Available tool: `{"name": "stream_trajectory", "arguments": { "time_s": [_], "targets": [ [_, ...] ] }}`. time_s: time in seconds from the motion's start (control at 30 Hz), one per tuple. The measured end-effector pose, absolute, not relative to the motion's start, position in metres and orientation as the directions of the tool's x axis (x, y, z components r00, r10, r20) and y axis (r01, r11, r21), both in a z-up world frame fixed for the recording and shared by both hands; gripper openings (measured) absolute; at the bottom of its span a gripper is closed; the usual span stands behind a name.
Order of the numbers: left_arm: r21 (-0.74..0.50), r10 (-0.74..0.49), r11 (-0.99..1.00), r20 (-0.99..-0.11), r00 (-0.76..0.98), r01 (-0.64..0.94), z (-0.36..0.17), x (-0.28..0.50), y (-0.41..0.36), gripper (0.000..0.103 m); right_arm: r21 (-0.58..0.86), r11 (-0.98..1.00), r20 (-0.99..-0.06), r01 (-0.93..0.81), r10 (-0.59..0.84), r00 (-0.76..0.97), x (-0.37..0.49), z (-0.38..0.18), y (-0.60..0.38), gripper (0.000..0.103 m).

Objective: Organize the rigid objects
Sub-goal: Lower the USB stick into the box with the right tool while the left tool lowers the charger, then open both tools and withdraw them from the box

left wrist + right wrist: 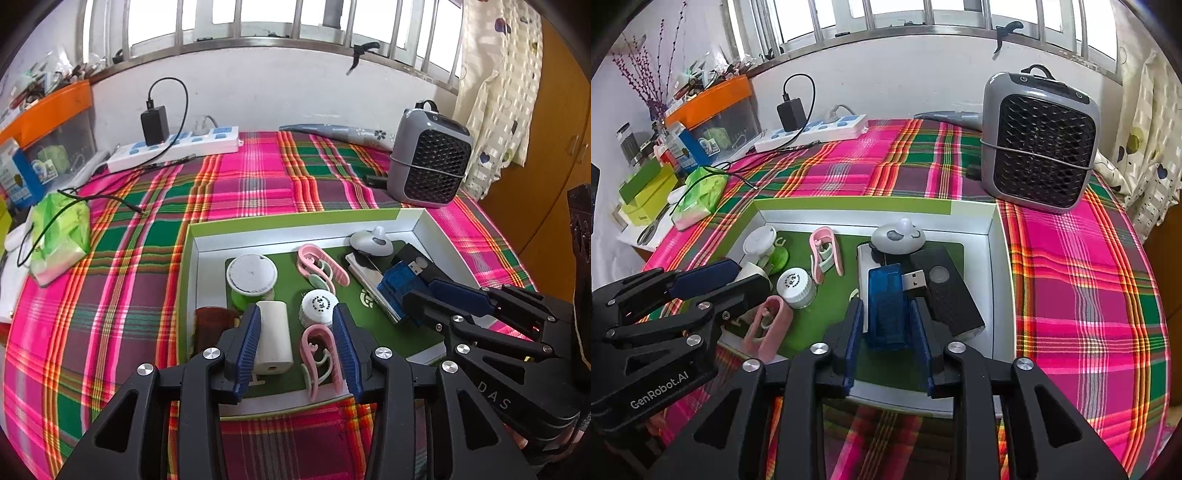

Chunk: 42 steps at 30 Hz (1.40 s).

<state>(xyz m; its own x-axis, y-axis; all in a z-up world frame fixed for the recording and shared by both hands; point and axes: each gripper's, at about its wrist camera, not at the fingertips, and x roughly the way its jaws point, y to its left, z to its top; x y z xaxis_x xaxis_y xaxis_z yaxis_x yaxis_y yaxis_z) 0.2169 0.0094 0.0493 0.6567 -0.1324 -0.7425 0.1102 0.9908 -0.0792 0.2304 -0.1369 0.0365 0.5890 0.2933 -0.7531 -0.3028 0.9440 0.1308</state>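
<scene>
A green-lined box lid [192, 251] [995, 236] on the plaid cloth holds small rigid items. My left gripper [297, 325] is open over its near edge; a white cylinder [273, 338], a pink clip [319, 354] and a white cap [318, 306] lie between its fingers. My right gripper [886, 314] straddles a blue USB device [888, 306] [400, 282], its fingers close on both sides. A black block [945, 291], a grey mouse-shaped item [897, 236] [371, 242], a second pink clip [323, 266] [825, 254] and a green-and-white spool [251, 277] [761, 243] also lie inside.
A grey fan heater [430, 158] [1038, 140] stands behind the box at the right. A power strip with a black charger [177, 144] [812, 129] lies along the wall. A green tissue pack [59, 232] [700, 195] and storage boxes [646, 192] sit at the left.
</scene>
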Motion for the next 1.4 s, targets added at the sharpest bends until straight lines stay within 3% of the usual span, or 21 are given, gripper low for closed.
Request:
{"name": "stream_trajectory", "arguments": {
  "time_s": [0.9, 0.97, 1.03, 1.4],
  "targets": [
    [-0.058, -0.101, 0.995, -0.719, 0.688, 0.086, 0.062, 0.143, 0.007, 0.04, 0.136, 0.951, -0.714, -0.279, 0.289, 0.638, 0.169, 0.057, -0.139, 0.033],
    [-0.059, -0.098, 0.995, -0.728, 0.679, 0.08, 0.056, 0.136, 0.007, 0.04, 0.134, 0.955, -0.716, -0.266, 0.279, 0.64, 0.162, 0.055, -0.141, 0.043],
    [-0.041, -0.081, 0.996, -0.732, 0.677, 0.074, 0.05, 0.127, 0.004, 0.04, 0.134, 0.956, -0.722, -0.26, 0.273, 0.635, 0.153, 0.05, -0.142, 0.048],
    [-0.036, -0.086, 0.995, -0.762, 0.642, 0.09, 0.026, 0.096, -0.009, 0.04, 0.071, 0.969, -0.766, -0.238, 0.205, 0.609, 0.114, 0.028, -0.142, 0.048]
  ]
}}
